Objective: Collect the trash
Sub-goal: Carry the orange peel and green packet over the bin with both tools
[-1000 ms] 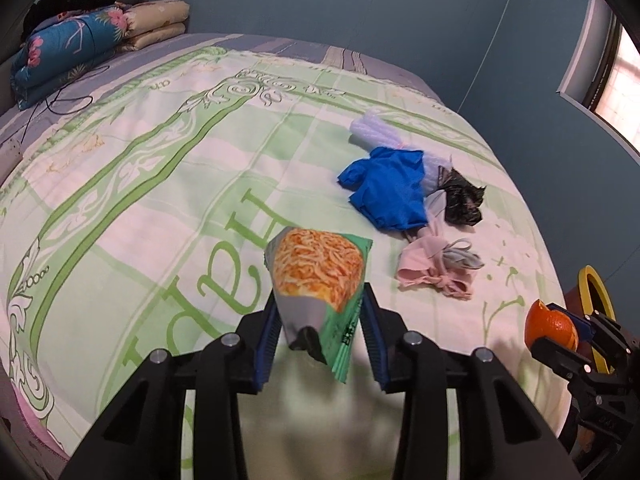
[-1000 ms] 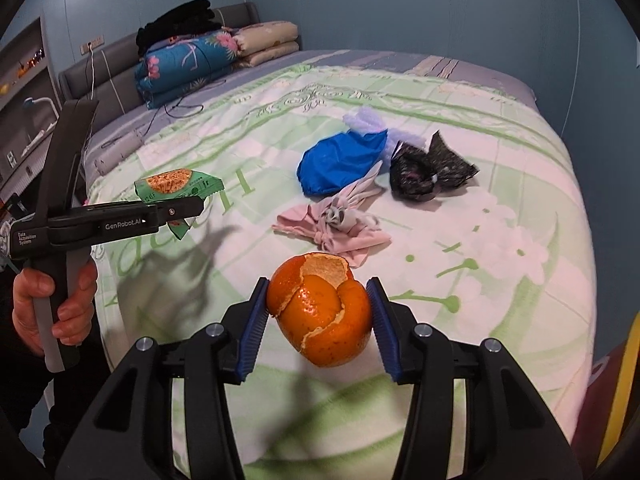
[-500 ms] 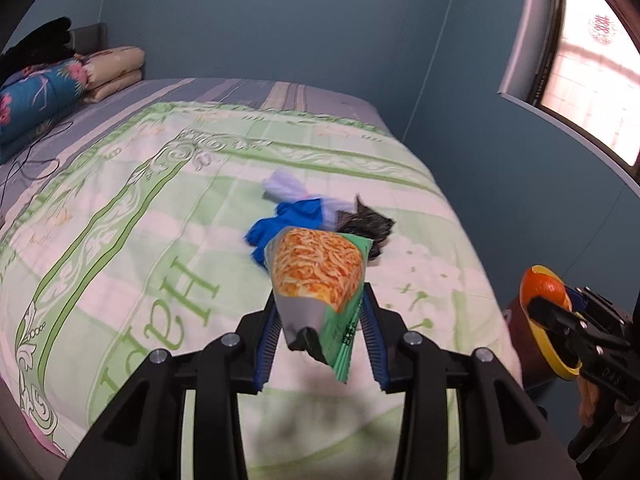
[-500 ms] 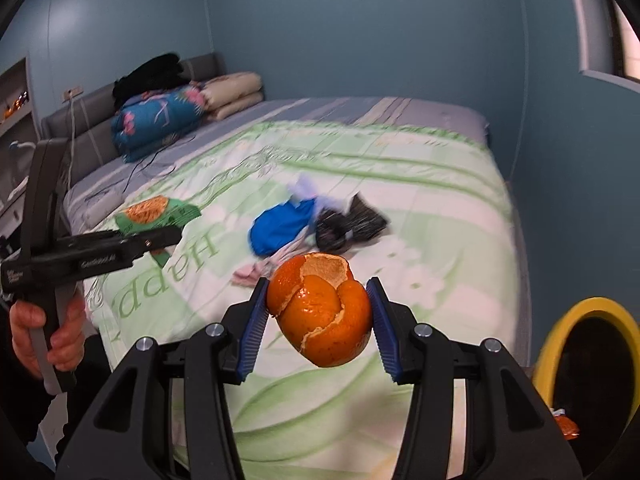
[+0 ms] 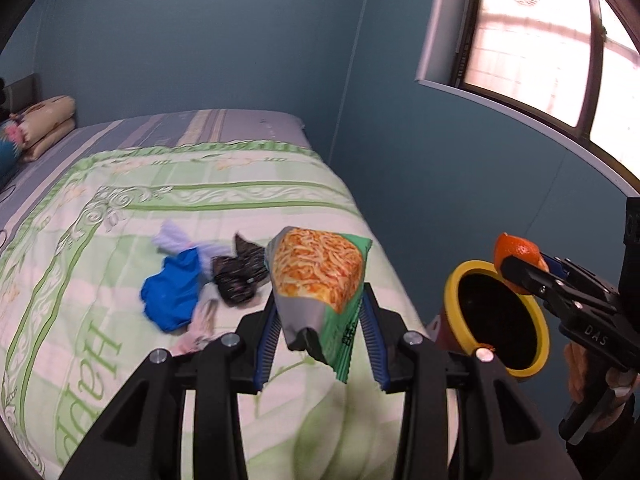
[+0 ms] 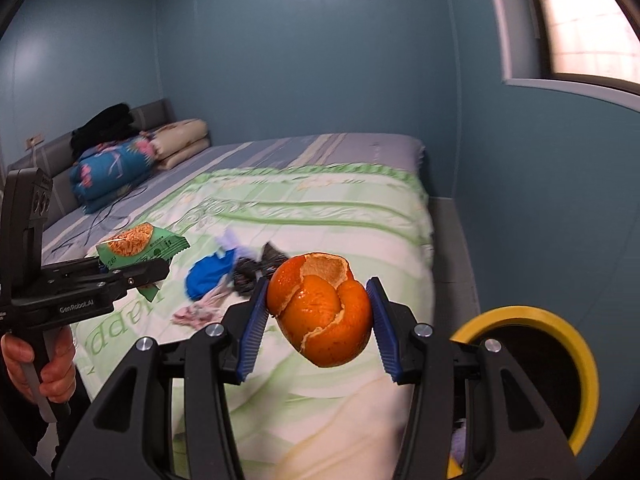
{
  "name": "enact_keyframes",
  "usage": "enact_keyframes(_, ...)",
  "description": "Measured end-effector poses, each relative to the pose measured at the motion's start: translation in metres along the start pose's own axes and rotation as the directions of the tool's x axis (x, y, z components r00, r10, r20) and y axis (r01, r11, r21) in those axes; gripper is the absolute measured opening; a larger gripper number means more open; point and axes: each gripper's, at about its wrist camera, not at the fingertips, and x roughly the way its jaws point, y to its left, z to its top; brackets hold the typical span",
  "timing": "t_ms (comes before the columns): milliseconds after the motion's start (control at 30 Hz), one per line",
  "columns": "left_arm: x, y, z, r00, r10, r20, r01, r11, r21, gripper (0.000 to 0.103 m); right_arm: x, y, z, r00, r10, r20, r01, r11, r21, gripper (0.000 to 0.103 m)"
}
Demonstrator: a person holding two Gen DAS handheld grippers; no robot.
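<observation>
While the left wrist view is taken first, a snack wrapper is seen pinched between the blue pads of the left gripper, held aloft over the bed, and the yellow-rimmed bin is spotted just beside the mattress edge, with the orange peel carried near its rim. From the right wrist view, the right gripper is clamped on that hollow peel, the bin's mouth lying low to the right and only half in frame. A miss is judged possible: if the peel is released off the opening, it could be bounced from the rim to the floor, and the light wrapper could be caught on a pad or drift wide.
</observation>
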Motion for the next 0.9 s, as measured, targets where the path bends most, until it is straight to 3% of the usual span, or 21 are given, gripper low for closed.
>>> enact_keyframes(367,0.025,-0.078,0.024,0.992,-0.128,0.017,0.126,0.988,0.094,0.036,-0.043,-0.071,0.003,0.987,-0.157,0.044,0.153,0.985,0.082,0.046)
enact_keyframes(567,0.044,-0.122,0.030,0.977,-0.214,0.007,0.212,0.970,0.121,0.037,-0.059,-0.109,-0.002,0.970,-0.238,0.049,0.228,0.962,0.150,0.046)
enact_keyframes(900,0.098,-0.171,0.022,0.954,-0.288,-0.081,0.296,0.947,0.122,0.037,-0.059,-0.159,-0.027,0.945,-0.328,-0.004,0.319,0.917,0.237,0.046)
